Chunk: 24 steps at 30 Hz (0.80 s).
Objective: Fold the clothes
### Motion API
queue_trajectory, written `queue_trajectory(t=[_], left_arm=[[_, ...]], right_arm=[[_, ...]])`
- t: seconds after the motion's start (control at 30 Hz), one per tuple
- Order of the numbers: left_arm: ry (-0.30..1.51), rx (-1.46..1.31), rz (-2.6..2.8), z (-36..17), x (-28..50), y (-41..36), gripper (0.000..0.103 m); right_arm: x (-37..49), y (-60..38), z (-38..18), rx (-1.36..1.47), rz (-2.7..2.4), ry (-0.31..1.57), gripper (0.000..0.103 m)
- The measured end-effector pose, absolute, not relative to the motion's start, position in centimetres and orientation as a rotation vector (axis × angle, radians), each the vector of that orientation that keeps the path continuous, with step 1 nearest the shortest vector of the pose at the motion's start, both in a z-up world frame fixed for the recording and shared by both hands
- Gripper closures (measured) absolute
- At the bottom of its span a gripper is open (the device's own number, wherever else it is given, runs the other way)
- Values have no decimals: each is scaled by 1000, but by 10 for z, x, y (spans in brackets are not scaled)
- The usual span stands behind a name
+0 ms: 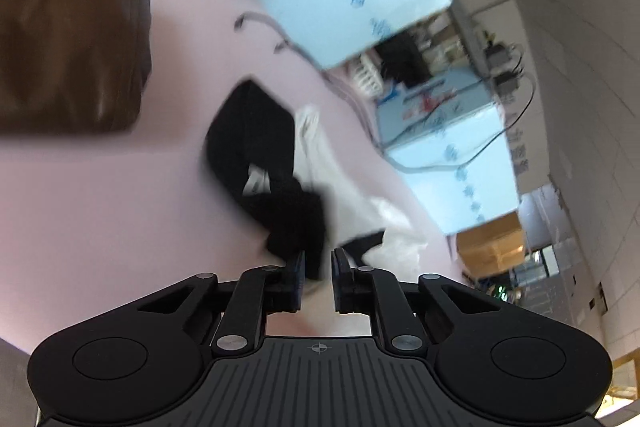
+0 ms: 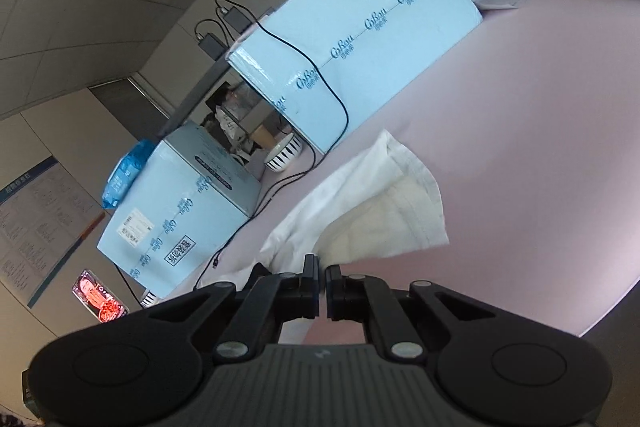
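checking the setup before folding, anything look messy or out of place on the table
A black cable is draped loose over the light blue box and trails onto the pink table. The white garment lies crumpled, one edge in the right gripper.

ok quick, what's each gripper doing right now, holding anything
left gripper: closed on the black garment, fabric pinched between its fingers.
right gripper: closed on the edge of the white garment.

Look at your right wrist view: the long pale-blue wrapped carton repeats a blue script logo, roughly "CoBou"; the smaller pale-blue carton's label and the wall poster stay unreadable.
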State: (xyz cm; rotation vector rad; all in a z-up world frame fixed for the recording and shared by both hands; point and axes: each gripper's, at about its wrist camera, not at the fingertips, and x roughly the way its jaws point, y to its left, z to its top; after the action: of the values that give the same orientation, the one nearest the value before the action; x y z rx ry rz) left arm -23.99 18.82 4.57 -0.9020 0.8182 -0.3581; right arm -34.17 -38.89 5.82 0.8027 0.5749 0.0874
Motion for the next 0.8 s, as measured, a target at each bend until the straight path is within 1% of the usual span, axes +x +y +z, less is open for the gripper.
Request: queue_trajectory(t=[0.03, 0.07, 0.13, 0.17, 0.2, 0.23, 0.27, 0.3, 0.4, 0.57, 0.67, 0.73, 0.77, 0.8], left_arm=[[855, -907, -366, 41, -238, 188, 90], [893, -912, -373, 37, -236, 187, 90], [1024, -935, -399, 21, -231, 183, 86], [1097, -947, -415, 13, -229, 180, 76], [1141, -943, -427, 9, -228, 177, 63], [1185, -939, -438, 5, -227, 174, 55], [1200, -925, -437, 2, -227, 170, 39], [1191, -921, -435, 1, -227, 167, 32], [1150, -945, -419, -2, -222, 156, 23], [1075, -990, -377, -3, -207, 144, 16], [1035, -973, -370, -1, -206, 138, 16], [971, -976, -359, -2, -209, 135, 17], [946, -973, -358, -3, -211, 134, 22], [928, -952, -349, -3, -213, 134, 35]], right_arm=[[-338, -390, 52, 825, 83, 621, 99], [-336, -392, 46, 856, 80, 653, 95], [-334, -397, 34, 918, 74, 711, 94], [-334, -400, 28, 951, 65, 734, 89], [-334, -401, 26, 963, 52, 748, 76], [-334, -401, 25, 964, 44, 752, 69], [-334, -402, 24, 963, 37, 755, 60], [-334, -402, 24, 963, 30, 757, 59], [-333, -399, 23, 951, 35, 756, 56], [-334, -401, 14, 992, 45, 735, 55], [-333, -406, 4, 1059, 45, 685, 56], [-330, -408, -1, 1074, 43, 648, 62], [-329, -406, -2, 1047, 43, 638, 72], [-327, -403, -3, 1014, 42, 631, 81]])
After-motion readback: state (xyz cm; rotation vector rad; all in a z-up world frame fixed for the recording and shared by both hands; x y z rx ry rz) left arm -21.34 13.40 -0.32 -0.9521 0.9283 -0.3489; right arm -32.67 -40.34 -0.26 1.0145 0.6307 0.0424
